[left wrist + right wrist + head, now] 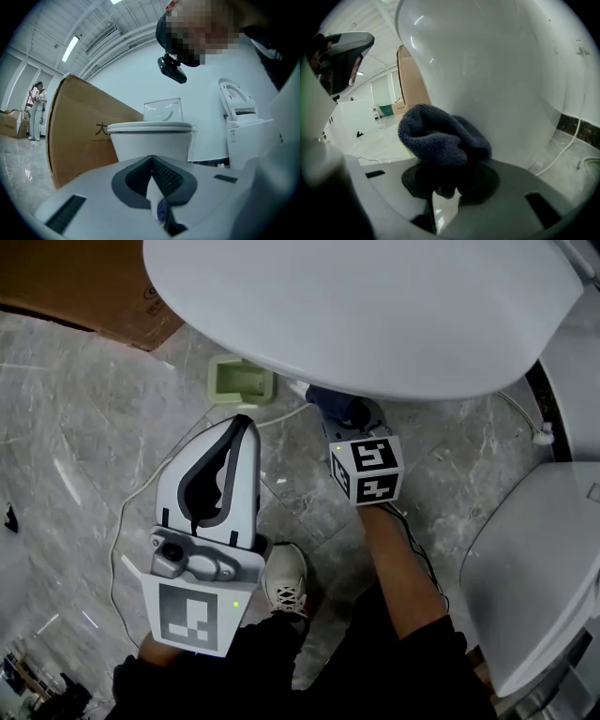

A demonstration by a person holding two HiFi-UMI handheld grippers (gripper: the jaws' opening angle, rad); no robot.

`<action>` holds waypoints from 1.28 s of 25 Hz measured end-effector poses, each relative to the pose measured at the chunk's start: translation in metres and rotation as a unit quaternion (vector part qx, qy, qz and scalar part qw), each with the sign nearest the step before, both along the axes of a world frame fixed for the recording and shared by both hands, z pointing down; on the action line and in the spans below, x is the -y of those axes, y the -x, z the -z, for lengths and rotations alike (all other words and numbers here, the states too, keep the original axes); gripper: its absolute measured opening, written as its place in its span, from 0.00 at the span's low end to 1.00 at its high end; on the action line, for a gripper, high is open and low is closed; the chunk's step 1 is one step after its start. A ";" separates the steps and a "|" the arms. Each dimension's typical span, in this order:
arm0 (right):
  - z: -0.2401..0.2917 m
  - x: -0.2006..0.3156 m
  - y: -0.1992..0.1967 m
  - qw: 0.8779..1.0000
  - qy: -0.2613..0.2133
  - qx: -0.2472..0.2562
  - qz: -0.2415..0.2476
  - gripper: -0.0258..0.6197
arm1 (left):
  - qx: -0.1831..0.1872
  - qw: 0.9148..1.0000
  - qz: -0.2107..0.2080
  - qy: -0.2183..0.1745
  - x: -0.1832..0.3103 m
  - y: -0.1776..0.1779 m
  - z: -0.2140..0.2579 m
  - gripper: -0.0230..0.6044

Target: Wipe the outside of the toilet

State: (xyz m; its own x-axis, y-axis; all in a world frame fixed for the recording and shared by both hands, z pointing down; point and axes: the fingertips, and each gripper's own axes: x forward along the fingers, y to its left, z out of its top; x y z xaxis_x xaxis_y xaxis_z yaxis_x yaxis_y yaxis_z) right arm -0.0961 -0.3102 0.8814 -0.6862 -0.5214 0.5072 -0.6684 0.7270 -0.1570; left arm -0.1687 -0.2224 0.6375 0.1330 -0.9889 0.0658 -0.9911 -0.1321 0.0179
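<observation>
Head view: right tongs (339, 414) reach under the rim of the toilet (375, 315), carrying a dark blue cloth (328, 401). Left tongs (241, 427) hang over the floor (66, 427), apart from the toilet.
Left gripper view: tongs closed, nothing between them.
Right gripper view: tongs clamped on the cloth, which presses against the bowl's outer wall.

1. Brown cardboard box (79, 136), side face, left gripper view: large dark printed Chinese character "大" (101, 129); a thin printed line below it, with more print cut off by the toilet.
2. Same box in the head view (75, 287): small dark print at the edge, too small to read.
3. Black-and-white square marker cube (367, 470) and flat grey-and-white marker panel (192, 615): block patterns only, no letters or numbers.
</observation>
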 end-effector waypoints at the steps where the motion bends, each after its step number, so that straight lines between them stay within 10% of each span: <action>1: -0.007 0.000 0.000 1.000 0.007 -0.003 -0.001 0.18 | 0.000 1.000 0.001 0.001 0.000 0.001 -0.001 0.05; 18: -0.042 -0.005 0.001 0.997 0.071 -0.015 -0.002 0.18 | 0.001 1.000 0.010 0.014 -0.008 0.010 -0.006 0.05; 32: 0.069 -0.065 -0.020 0.996 -0.019 0.026 0.082 0.19 | -0.001 1.000 0.021 -0.023 -0.034 -0.006 0.030 0.05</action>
State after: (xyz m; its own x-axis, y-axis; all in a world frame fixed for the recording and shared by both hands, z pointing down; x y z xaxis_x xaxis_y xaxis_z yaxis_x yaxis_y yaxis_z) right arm -0.0762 -0.2456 0.8126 -0.7881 -0.4187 0.4512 -0.5324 0.8315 -0.1583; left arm -0.1631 -0.1887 0.6078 0.0919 -0.9956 0.0191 -0.9957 -0.0917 0.0145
